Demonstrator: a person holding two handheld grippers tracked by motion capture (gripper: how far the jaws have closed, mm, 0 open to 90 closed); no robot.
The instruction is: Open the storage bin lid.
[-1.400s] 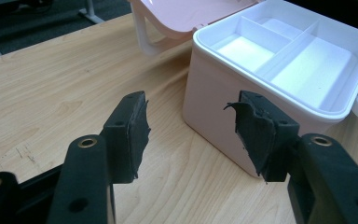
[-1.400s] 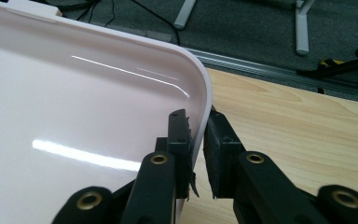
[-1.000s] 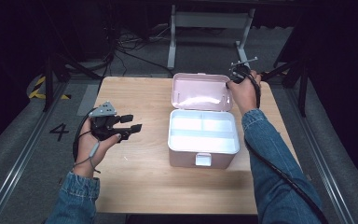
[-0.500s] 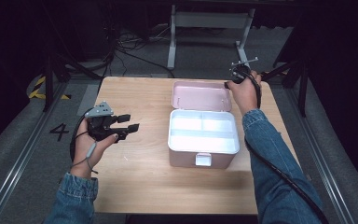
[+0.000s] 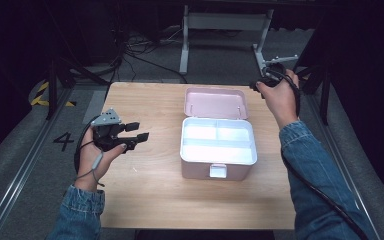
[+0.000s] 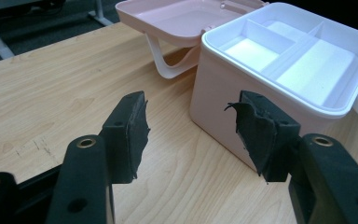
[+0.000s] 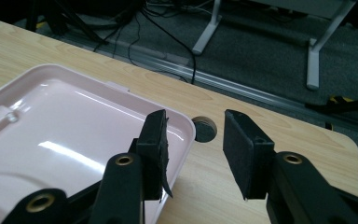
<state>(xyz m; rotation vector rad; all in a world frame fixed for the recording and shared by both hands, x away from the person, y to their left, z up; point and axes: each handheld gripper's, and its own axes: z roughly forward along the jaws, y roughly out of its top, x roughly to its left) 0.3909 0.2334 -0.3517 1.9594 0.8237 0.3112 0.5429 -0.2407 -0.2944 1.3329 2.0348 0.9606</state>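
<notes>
- pink box (image 5: 218, 150) sits open right of centre on the wooden table (image 5: 150, 200); white inner tray (image 5: 218, 140) shows three compartments, all bare
- lid (image 5: 215, 103) is folded back flat behind the box, inside facing up; white latch (image 5: 218, 171) on the near front wall
- in the left gripper view a pale carry handle (image 6: 168, 63) curves down from under the lid to the tabletop
- right gripper (image 5: 258, 85) is held above the lid's far right corner, clear of it; jaws have just been opening, now parted with nothing between them
- right gripper view: its pads (image 7: 156, 144) hang over the lid's corner, a round hole in the table (image 7: 205, 129) visible through the gap
- left gripper (image 5: 139, 132) is raised over the table's left side, well apart from the box, pointing toward it; jaws wide apart, empty
- left gripper view: frayed pads (image 6: 256, 133) frame bare wood and the box's near side
- floor marking "4" (image 5: 63, 141) left of the table; cables (image 5: 135, 50) and a grey stand (image 5: 220, 30) behind it
</notes>
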